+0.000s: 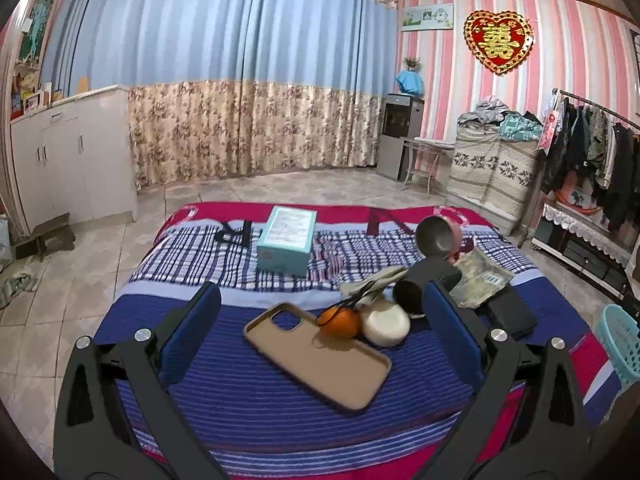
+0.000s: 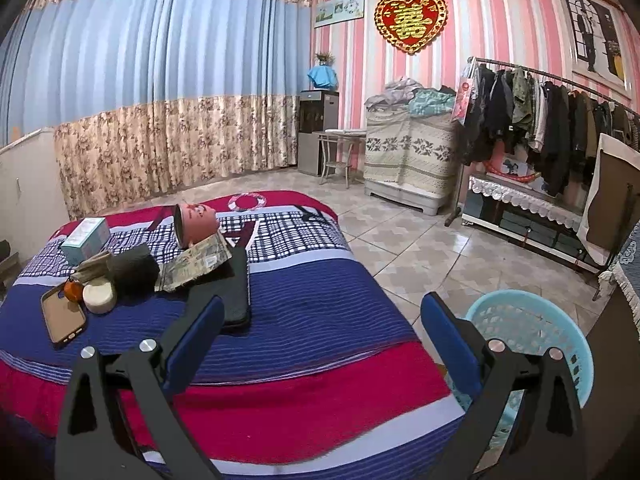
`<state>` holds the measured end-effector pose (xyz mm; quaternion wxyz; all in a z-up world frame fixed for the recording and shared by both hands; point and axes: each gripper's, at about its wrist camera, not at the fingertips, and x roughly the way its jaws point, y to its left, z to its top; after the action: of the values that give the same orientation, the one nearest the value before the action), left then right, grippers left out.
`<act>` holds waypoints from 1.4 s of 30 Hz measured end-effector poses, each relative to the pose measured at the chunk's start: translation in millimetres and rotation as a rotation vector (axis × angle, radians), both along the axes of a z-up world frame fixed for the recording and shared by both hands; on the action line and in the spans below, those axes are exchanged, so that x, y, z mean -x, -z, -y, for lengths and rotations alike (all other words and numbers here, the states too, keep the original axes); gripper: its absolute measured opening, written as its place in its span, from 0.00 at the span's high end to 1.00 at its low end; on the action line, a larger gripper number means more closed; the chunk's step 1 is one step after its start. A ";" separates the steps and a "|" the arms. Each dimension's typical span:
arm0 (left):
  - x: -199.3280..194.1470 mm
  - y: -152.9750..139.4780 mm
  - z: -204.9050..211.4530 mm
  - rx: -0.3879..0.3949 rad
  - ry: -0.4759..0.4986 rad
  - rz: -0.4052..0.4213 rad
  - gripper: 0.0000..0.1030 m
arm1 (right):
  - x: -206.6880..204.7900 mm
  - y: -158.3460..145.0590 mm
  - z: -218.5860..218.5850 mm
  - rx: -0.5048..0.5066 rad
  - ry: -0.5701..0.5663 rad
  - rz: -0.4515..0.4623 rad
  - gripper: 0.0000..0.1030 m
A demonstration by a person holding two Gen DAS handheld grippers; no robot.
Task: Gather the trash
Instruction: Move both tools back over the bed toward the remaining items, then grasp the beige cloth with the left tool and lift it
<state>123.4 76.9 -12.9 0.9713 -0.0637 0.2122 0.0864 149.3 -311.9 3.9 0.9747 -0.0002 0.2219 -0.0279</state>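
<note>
Grippers stand wide, both empty: I see the left gripper (image 1: pixel 320 312) framing a phone case (image 1: pixel 318 354) and orange (image 1: pixel 339 322). Right gripper (image 2: pixel 322 320) hangs over the bed (image 2: pixel 312 308), basket (image 2: pixel 532 336) near right.

Each gripper, left (image 1: pixel 320 312) and right (image 2: pixel 322 320), has black triangular arms, blue finger pads (image 1: pixel 196 332) (flat-faced) and silver round screws (image 1: pixel 143 335).

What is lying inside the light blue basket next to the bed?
In the right wrist view, the light blue basket shows only bare lattice wall and some floor inside; no trash is visible. The right gripper arm covers its lower part, so the bottom cannot be checked.
</note>
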 end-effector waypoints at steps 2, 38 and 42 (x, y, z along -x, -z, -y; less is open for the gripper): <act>-1.6 5.7 -2.2 0.008 0.008 -0.017 0.05 | -4.3 3.0 -4.4 -0.005 -0.009 -0.007 0.06; -146.1 57.6 19.4 0.036 0.260 -0.269 0.49 | -77.6 46.2 -70.1 0.002 -0.159 -0.155 0.06; -157.2 71.2 30.3 0.011 0.291 -0.314 0.74 | -88.5 43.0 -80.0 0.030 -0.186 -0.150 0.06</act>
<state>280.7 46.7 -84.1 0.9282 -0.0236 0.3682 -0.0472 237.8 -231.9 -39.1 0.9536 -0.0375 0.2928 0.0594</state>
